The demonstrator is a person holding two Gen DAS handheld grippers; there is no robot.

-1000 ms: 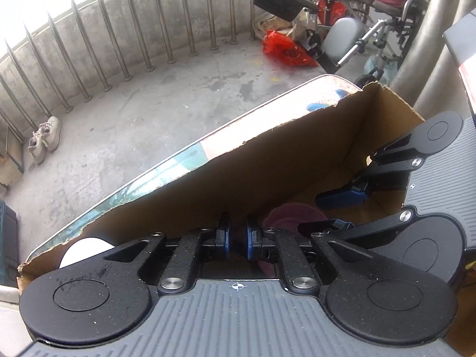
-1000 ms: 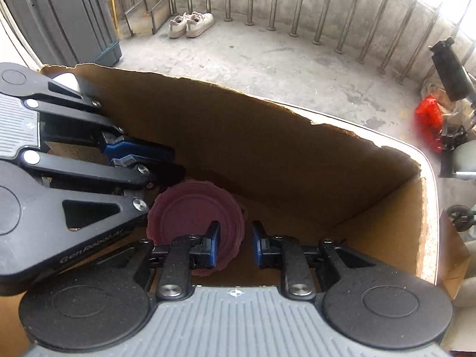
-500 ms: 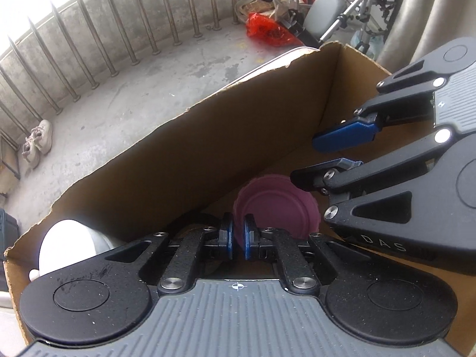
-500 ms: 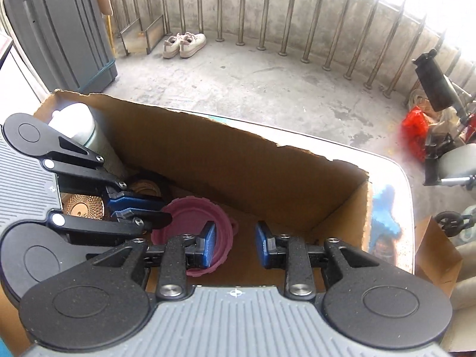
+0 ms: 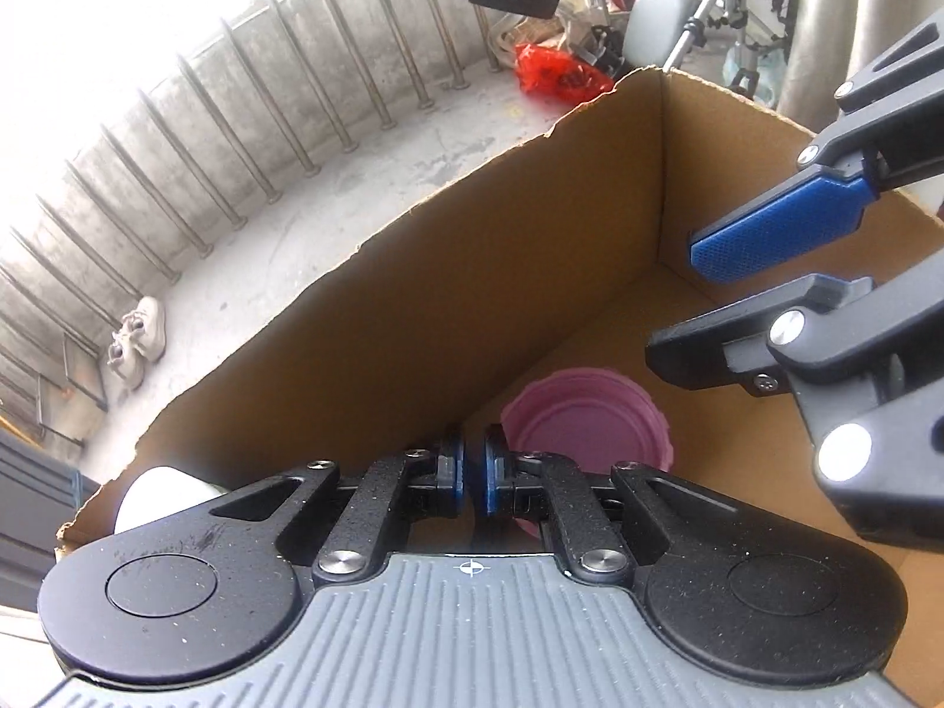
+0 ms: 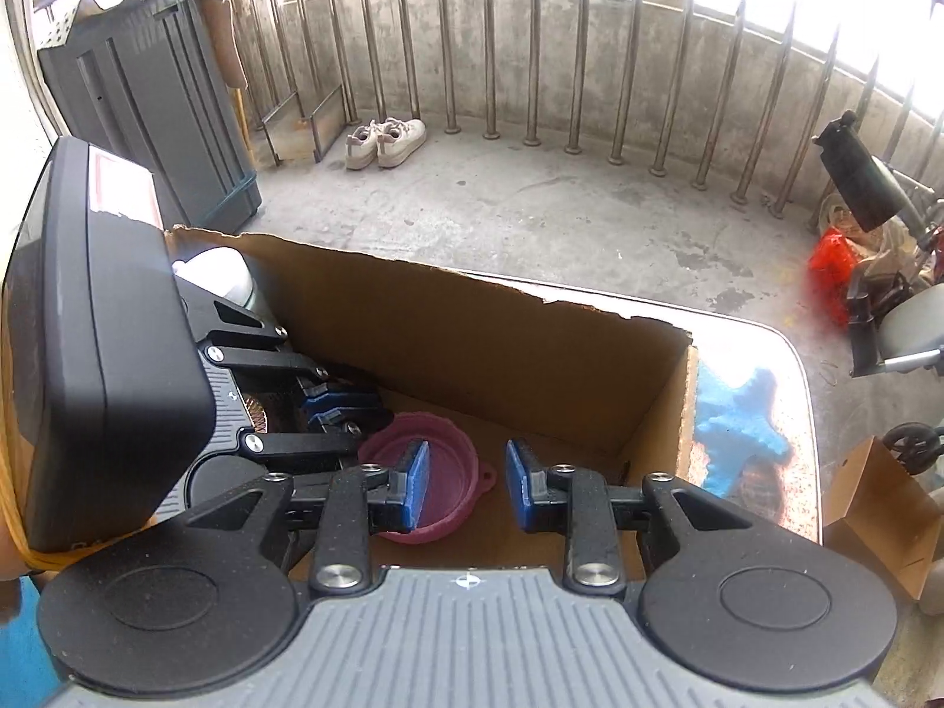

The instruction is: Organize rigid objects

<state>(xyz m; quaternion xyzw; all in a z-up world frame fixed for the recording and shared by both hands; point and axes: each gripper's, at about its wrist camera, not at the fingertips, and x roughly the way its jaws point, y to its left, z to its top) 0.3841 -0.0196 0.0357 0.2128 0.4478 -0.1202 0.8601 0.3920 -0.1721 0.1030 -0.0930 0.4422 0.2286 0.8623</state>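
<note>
Pink bowl first: a shallow, round, collapsible-looking dish lying flat and mouth-up on the floor of the cardboard box, left of the middle, with a small tab on its rim toward the empty right half. Being round, it has no long axis to line up with; the tab is its only handle-like feature. The right gripper hangs above its right edge, jaws parted and widening, with nothing between them: the left pad overlaps the bowl in this view, the right pad shows over bare cardboard. The left gripper sits lower in the box at the bowl's left edge, pads pressed together and, as far as the left wrist view shows, empty. Both are close to the bowl, so I judge neither clearly nearer; the left is the deeper, while the right looks freer for a next grasp. Left of the bowl, partly hidden behind the left gripper, lie a white-topped container in the far left corner and something brown and woven that I cannot identify. The box's tall far wall and the other gripper's body limit any sideways reach. Outside, the box rests on a table with a blue starfish print, and shoes stand by the railing.
</note>
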